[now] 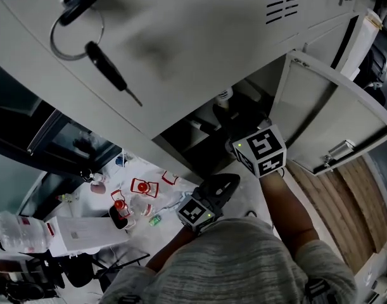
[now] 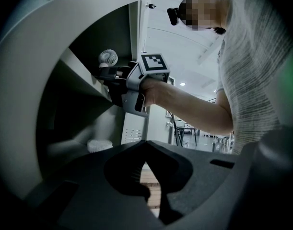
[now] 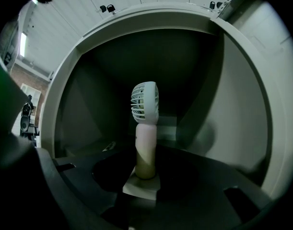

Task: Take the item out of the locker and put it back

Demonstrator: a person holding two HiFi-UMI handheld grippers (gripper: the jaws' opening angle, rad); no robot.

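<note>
The right hand-held gripper is clamped on the handle of the fan. The fan stands upright, head up, inside the locker, in front of the locker's back wall. The left hand-held gripper has its jaws together with nothing between them, and is held outside the locker, in front of its opening. The door stands open at the locker's right side.

My right gripper clamps the pale round handle of a small white plastic handheld fan. It stands upright, its caged round head against the dark back of the grey metal locker.
</note>
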